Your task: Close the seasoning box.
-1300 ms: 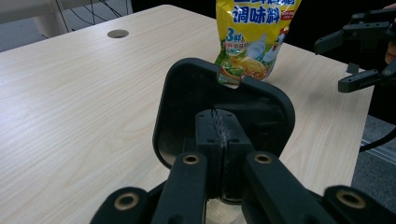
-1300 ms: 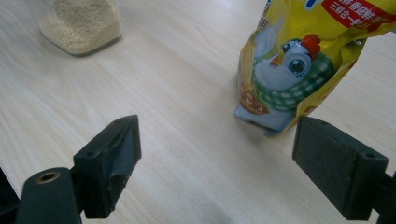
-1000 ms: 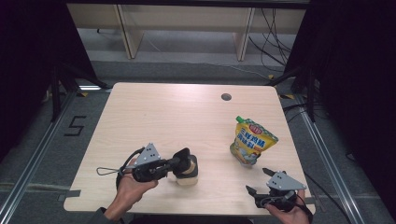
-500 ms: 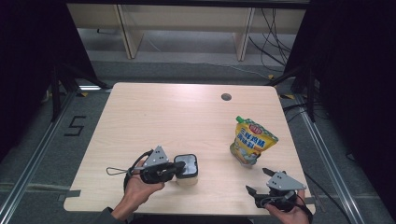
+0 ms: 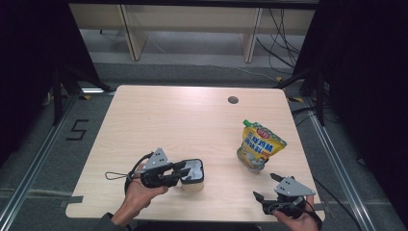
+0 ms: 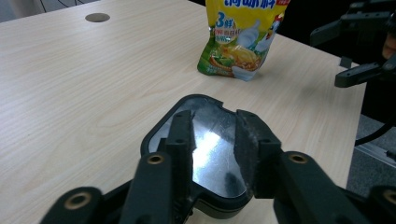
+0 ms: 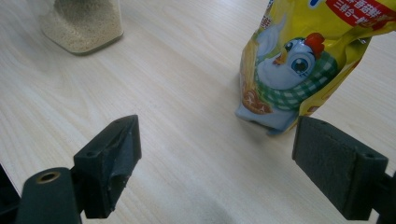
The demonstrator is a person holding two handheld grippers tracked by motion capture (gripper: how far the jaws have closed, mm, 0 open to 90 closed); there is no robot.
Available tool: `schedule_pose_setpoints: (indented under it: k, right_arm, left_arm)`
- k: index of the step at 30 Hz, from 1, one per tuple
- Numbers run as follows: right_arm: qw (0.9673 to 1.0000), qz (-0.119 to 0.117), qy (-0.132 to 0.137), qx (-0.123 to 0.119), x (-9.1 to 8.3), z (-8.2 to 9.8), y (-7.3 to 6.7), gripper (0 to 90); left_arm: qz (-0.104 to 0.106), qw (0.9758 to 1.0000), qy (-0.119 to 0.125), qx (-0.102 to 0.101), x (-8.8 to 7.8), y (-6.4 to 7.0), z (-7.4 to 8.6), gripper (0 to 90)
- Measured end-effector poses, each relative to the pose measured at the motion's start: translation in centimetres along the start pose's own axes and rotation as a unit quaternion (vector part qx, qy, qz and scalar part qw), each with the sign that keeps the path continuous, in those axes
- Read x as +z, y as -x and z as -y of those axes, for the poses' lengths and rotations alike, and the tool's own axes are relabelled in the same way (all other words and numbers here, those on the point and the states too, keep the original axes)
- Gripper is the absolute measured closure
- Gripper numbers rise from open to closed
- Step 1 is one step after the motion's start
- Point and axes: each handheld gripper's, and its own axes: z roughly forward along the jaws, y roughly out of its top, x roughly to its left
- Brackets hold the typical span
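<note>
A clear jar (image 5: 197,182) of beige grains (image 7: 81,23) stands near the table's front left, with a black-rimmed clear lid (image 6: 208,154) lying flat on top. My left gripper (image 5: 184,172) reaches over that lid from the left. Its jaws (image 6: 214,122) have just been opening and stand apart above the lid, with nothing pressed between the pads. A yellow stand-up pouch (image 5: 260,147) with a chicken print (image 7: 303,56) stands at the right. My right gripper (image 5: 264,186) is at the front right edge, open wide (image 7: 224,144) and facing the pouch from short of it.
A round cable hole (image 5: 233,100) sits near the table's far edge. In the left gripper view the pouch (image 6: 243,32) and the right gripper (image 6: 338,53) lie beyond the jar. Bare wood (image 5: 183,125) spans the table's middle. Shelving stands behind the table.
The left gripper's jaws have parted, and the black-rimmed lid now shows flat on the jar beneath them. The right gripper and the pouch have not moved.
</note>
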Motion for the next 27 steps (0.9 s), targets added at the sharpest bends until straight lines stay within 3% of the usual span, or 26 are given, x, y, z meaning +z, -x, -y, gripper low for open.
schedule_pose_setpoints:
  k: [5,9,11,12,14,17,24,27]
  right_arm:
    - [1.0000,0.000,0.001,0.003,0.0,0.0,-0.1,16.5]
    - [1.0000,0.000,0.000,0.001,0.0,0.0,0.0,16.5]
    - [1.0000,-0.002,-0.001,0.002,0.0,0.0,0.0,16.5]
    - [1.0000,-0.002,-0.002,0.002,0.0,0.0,0.0,16.5]
    - [1.0000,-0.002,-0.001,0.001,0.0,0.0,-0.1,16.5]
    - [1.0000,-0.003,-0.001,0.004,0.0,0.0,-0.1,16.5]
    - [1.0000,-0.002,-0.001,0.004,0.1,-0.1,-0.2,16.5]
    - [1.0000,-0.003,-0.001,0.002,0.1,-0.1,-0.3,16.5]
  left_arm:
    - [-0.003,0.9999,0.011,-0.008,-1.4,-0.3,-0.3,55.4]
    - [0.010,0.9999,-0.003,-0.013,-2.2,-0.5,0.1,40.3]
    - [0.004,0.9998,-0.010,-0.017,-2.8,-0.5,0.5,32.8]
    - [-0.001,0.9999,-0.014,-0.007,-3.1,-0.7,0.7,31.3]
    - [0.000,0.9998,-0.016,-0.008,-3.4,-0.9,1.2,27.9]
    - [-0.013,0.9994,-0.015,-0.027,-4.1,-0.8,2.6,24.4]
    - [-0.031,0.9986,-0.013,-0.041,-5.8,-0.8,4.9,21.1]
    - [-0.039,0.9978,-0.025,-0.047,-6.5,-0.8,5.8,20.6]
